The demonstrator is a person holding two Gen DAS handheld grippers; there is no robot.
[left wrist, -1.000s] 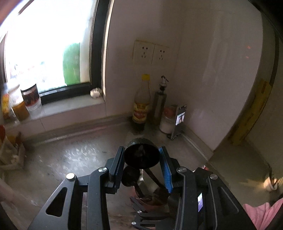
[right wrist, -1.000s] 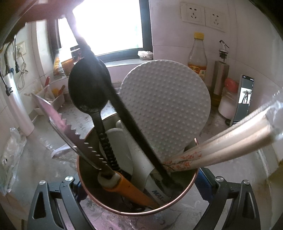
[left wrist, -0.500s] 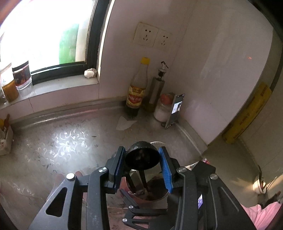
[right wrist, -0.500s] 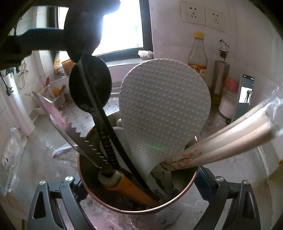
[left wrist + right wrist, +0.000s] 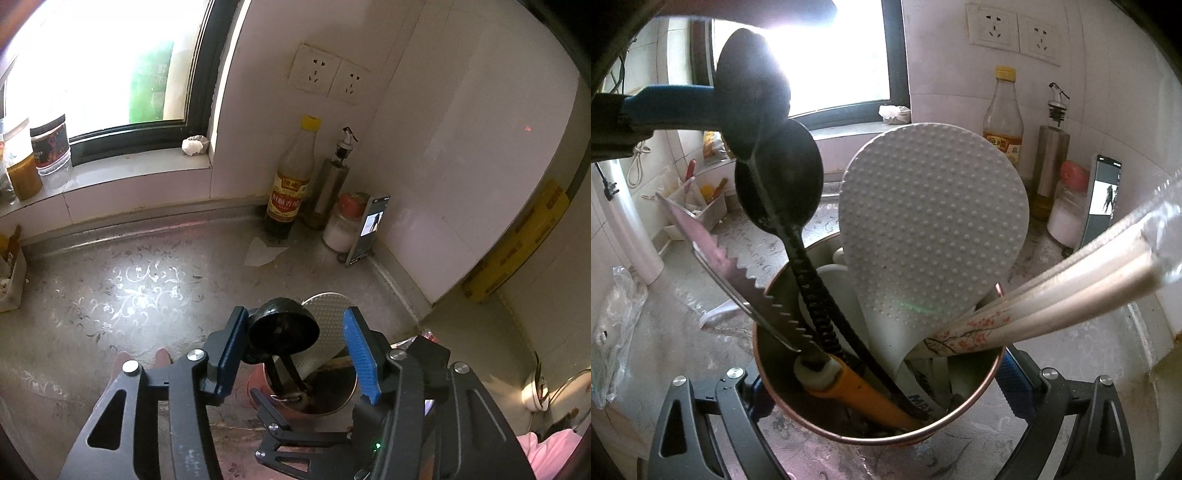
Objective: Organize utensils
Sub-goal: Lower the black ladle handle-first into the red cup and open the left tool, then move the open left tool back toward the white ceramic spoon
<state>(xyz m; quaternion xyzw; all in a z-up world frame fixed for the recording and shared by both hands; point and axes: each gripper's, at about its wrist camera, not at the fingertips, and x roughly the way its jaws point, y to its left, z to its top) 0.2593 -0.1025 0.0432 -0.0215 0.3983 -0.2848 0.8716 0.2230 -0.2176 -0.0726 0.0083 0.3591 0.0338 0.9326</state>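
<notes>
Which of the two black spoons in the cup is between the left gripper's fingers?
The upper black spoon, whose bowl touches the blue finger pad of the left gripper. The lower black spoon stands free in the copper cup.

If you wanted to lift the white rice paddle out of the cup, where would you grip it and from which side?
Grip the rice paddle by its broad dimpled head, coming from above with one finger on each flat face. The head stands upright well clear of the cup rim, while its handle is buried among the knife, the chopsticks and the black spoons.
</notes>
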